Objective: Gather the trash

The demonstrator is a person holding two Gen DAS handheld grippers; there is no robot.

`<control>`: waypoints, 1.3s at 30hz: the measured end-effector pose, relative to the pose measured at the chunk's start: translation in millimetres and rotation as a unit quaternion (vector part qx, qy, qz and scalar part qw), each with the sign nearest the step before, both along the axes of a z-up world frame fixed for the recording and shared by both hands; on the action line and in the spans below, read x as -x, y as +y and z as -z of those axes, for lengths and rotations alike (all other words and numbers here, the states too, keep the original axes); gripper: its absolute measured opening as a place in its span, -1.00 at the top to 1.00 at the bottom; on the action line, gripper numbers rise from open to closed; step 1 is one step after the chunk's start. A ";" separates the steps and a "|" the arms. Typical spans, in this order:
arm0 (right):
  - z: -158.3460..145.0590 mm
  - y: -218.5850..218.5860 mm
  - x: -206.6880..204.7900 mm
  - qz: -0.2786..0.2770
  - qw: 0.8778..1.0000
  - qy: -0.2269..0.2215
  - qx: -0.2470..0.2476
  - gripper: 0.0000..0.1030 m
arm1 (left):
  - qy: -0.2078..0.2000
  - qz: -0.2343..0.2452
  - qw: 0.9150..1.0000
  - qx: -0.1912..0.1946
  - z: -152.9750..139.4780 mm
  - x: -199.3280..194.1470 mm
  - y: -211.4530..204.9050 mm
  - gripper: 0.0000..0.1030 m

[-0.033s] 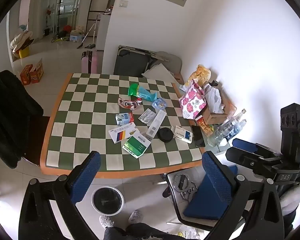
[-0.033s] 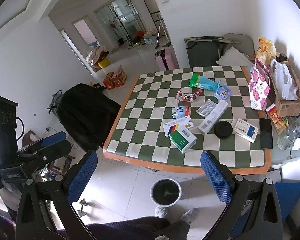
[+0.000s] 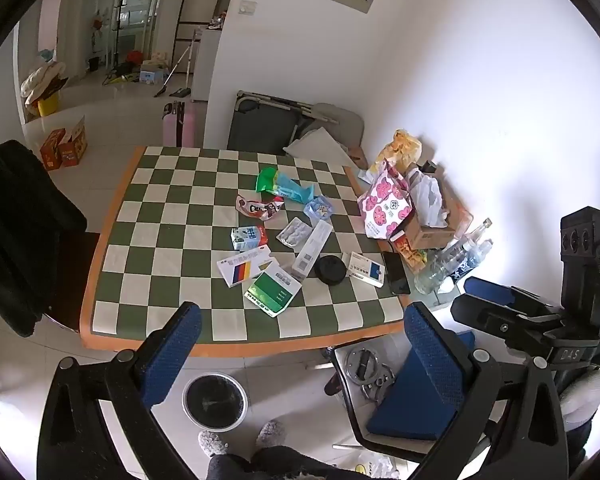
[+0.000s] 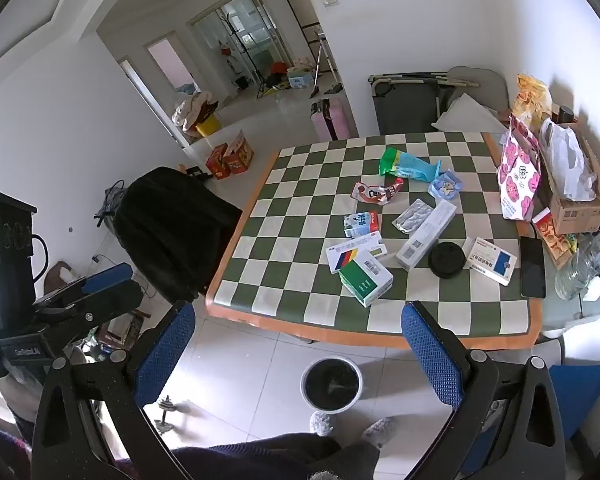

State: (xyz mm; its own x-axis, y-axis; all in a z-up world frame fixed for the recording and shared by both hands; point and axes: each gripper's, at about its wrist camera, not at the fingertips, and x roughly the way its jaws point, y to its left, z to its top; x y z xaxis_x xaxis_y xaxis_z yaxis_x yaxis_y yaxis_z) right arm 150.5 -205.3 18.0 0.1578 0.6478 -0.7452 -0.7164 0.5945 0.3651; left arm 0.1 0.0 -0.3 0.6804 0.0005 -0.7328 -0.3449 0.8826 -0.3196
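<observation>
Trash lies on the checkered table [image 3: 160, 240] [image 4: 300, 264]: a green box [image 3: 273, 292] [image 4: 365, 282], a white box with coloured stripes [image 3: 244, 266] [image 4: 354, 254], a long white box [image 3: 312, 248] [image 4: 426, 236], a small milk carton [image 3: 249, 237] [image 4: 361, 223], a red wrapper [image 3: 259, 207] [image 4: 376, 192], a green and blue bag [image 3: 284, 186] [image 4: 410, 166] and a black lid [image 3: 330, 270] [image 4: 446, 259]. A black-lined bin [image 3: 215, 399] [image 4: 332, 384] stands on the floor before the table. My left gripper [image 3: 300, 344] and my right gripper [image 4: 296, 344] are open and empty, held above the floor short of the table.
A black-draped chair [image 3: 24, 232] [image 4: 172, 228] stands left of the table. A blue-cushioned stool [image 3: 412, 404] stands at the right front. A pink floral bag [image 3: 386, 206], a cardboard box [image 3: 428, 228], bottles [image 3: 452, 260] and a phone [image 3: 396, 272] crowd the table's right edge.
</observation>
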 end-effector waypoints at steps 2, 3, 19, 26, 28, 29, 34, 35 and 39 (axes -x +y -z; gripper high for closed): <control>-0.5 -0.6 -1.8 0.001 1.000 -0.001 -0.002 -1.00 | -0.002 0.001 1.000 0.002 -0.3 0.5 0.1 -1.00; -0.7 -0.7 -2.6 0.000 1.000 0.000 -0.002 -1.00 | -0.002 0.002 1.000 0.002 -0.3 0.7 0.3 -1.00; 0.9 5.5 -9.7 -0.002 1.000 0.000 0.001 -1.00 | -0.001 0.003 1.000 0.002 -0.1 0.1 0.3 -1.00; 0.5 11.6 -11.4 -0.004 1.000 0.002 0.000 -1.00 | -0.001 0.003 1.000 0.003 0.0 0.2 0.6 -1.00; 1.0 10.4 -11.2 -0.003 1.000 0.002 0.000 -1.00 | -0.001 0.002 1.000 0.002 -0.1 0.6 1.0 -1.00; 1.2 9.7 -11.1 -0.004 1.000 0.002 -0.001 -1.00 | -0.001 0.003 1.000 0.004 0.1 0.1 0.7 -1.00; 2.0 9.0 -10.3 -0.005 1.000 0.003 -0.001 -1.00 | -0.001 0.004 1.000 0.004 0.2 0.2 0.9 -1.00; 0.8 12.4 -10.9 -0.005 1.000 0.003 -0.001 -1.00 | -0.001 0.004 1.000 0.004 0.3 0.1 1.0 -1.00; 0.1 13.9 -11.4 -0.006 1.000 0.003 -0.001 -1.00 | -0.001 0.004 1.000 0.004 2.4 -6.5 -2.1 -1.00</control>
